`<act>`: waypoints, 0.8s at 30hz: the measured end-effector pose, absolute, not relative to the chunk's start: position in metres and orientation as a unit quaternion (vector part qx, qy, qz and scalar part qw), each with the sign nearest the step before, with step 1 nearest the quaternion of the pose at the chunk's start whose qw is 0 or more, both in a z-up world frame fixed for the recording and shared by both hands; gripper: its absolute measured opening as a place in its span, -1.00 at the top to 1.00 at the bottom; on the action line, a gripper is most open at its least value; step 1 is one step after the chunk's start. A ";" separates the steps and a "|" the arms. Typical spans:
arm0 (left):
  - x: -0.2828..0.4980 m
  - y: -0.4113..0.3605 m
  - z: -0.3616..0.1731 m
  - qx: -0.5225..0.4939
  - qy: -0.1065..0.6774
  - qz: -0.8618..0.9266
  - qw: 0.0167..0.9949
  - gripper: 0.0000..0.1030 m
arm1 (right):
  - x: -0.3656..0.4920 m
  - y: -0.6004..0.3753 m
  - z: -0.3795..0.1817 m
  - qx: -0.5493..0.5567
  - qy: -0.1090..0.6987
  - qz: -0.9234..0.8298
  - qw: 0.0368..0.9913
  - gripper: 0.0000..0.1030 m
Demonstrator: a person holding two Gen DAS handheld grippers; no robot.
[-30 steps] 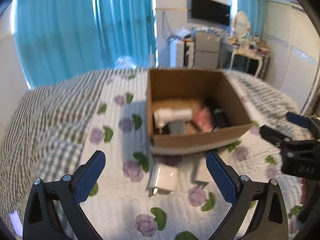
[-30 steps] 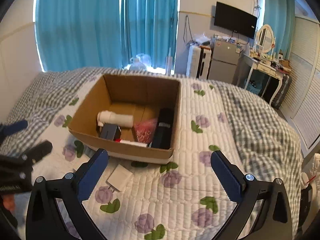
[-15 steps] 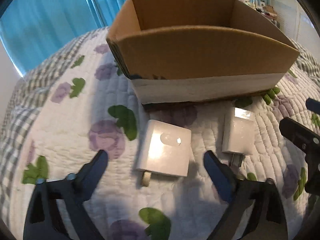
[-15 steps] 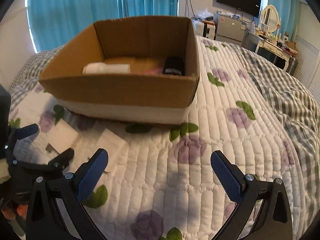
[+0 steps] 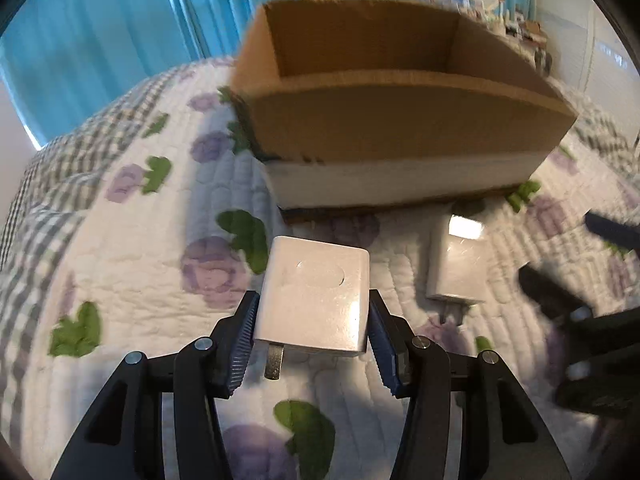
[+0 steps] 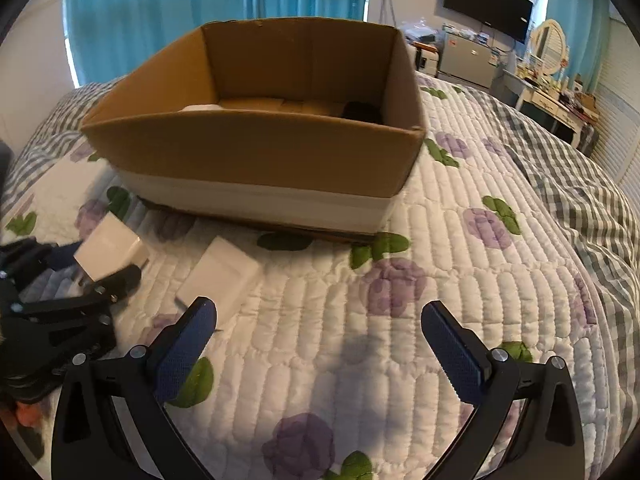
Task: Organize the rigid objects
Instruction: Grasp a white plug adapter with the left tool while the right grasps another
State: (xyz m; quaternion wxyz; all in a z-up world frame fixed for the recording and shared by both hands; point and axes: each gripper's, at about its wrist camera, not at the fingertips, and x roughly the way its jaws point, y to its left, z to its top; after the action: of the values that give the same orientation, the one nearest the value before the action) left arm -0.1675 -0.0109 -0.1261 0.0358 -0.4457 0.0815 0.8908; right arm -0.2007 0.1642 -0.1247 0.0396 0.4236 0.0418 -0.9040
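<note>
Now left tongs (image 5: 312, 334) clamped on charger (image 5: 314, 300), previously untouched

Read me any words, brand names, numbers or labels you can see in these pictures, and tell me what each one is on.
No text can be read in either view.
Square white charger, held by the left gripper: only a round embossed mark, no letters.
Second white charger on the quilt: plain.
Cardboard box: no print showing.
Right gripper: no marking.
Items on the far desk: too small and blurred.
</note>
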 end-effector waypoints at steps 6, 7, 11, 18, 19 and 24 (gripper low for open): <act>-0.156 -0.027 -0.112 -0.436 0.058 0.898 0.016 -0.03 | -0.204 0.141 -0.130 0.431 0.048 -0.898 0.072 -1.00; -0.156 -0.030 -0.112 -0.436 0.054 0.898 0.012 -0.03 | -0.207 0.136 -0.131 0.434 0.048 -0.896 0.077 -1.00; -0.169 -0.036 -0.116 -0.443 0.040 0.896 0.008 -0.02 | -0.219 0.119 -0.138 0.436 0.062 -0.894 0.084 -0.97; -0.176 -0.044 -0.123 -0.457 0.024 0.889 0.002 -0.02 | -0.237 0.102 -0.156 0.455 0.069 -0.883 0.094 -0.87; -0.177 -0.045 -0.124 -0.458 0.023 0.889 0.002 -0.02 | -0.239 0.100 -0.158 0.458 0.074 -0.880 0.097 -0.73; -0.175 -0.044 -0.124 -0.456 0.026 0.890 -0.002 -0.02 | -0.242 0.095 -0.160 0.470 0.077 -0.873 0.106 -0.12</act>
State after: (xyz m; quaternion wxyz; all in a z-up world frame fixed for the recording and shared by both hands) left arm -0.1747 -0.0444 -0.1238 -0.0016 -0.4562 0.0256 0.8895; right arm -0.2418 0.0949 -0.1602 0.1055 0.4704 0.0769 -0.8727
